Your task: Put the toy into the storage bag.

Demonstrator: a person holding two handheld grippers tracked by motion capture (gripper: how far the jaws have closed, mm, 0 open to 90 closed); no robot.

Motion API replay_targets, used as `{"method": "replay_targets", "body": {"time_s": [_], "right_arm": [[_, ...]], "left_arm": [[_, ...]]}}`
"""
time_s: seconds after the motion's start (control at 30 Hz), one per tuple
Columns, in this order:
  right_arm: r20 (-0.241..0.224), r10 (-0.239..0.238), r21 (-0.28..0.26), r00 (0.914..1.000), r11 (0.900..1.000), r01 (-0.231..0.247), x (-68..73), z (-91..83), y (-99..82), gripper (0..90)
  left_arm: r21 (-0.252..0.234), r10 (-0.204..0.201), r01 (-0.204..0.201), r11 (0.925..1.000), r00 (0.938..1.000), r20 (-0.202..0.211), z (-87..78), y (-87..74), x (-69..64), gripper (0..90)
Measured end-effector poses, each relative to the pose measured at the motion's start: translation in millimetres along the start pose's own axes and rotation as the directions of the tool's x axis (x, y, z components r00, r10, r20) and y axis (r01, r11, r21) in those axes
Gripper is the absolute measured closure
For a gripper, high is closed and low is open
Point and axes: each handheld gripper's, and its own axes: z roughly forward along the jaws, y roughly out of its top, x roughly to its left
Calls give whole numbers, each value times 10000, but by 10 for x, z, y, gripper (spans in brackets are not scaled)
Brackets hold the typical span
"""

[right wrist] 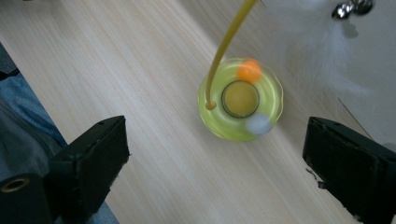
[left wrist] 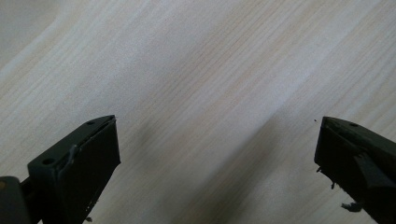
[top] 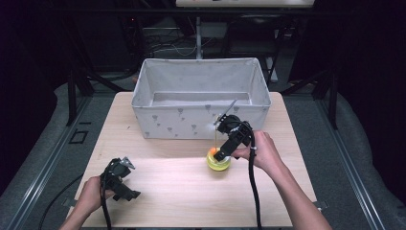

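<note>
A round yellow-green toy (top: 218, 162) (right wrist: 240, 99) lies on the wooden table (top: 182, 191), just in front of the fabric bin. An orange ball (right wrist: 249, 71) and a white ball (right wrist: 259, 124) sit in its ring. A thin yellow wand (right wrist: 229, 39) rises from its rim to a white feather (right wrist: 322, 60) and a small bell (right wrist: 350, 7). My right gripper (top: 225, 151) (right wrist: 217, 125) hovers over the toy, jaws open and wide apart, touching nothing. My left gripper (top: 128, 192) (left wrist: 217, 121) is open at the table's front left, over bare wood.
A large white fabric bin (top: 201, 122) stands open-topped at the back of the table, its inside looking bare. Dark frames and cables surround the table. The person's blue trouser leg (right wrist: 23, 116) shows at the left of the right gripper view.
</note>
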Motion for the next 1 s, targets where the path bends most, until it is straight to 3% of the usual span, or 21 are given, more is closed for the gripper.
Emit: {"method": "replay_targets", "body": {"time_s": [0.27,0.5,0.67,1.0], "right_arm": [[-81,-121,-152,9999,9998,120,21,-38,183,168],[107,-212,-214,9997,9995,214,5,-128,333,419],[188,-348,148,9992,9993,345,-5,-147,397,550],[186,-416,695,9990,9968,402,18,-85,478,720]], "left_arm": [[146,54,-54,9999,10000,10,16,6,-10,1],[235,41,-41,9997,10000,-1,22,5,-11,2],[150,-1,0,9999,10000,39,15,6,-5,2],[164,-15,13,9999,10000,70,20,10,-5,1]]}}
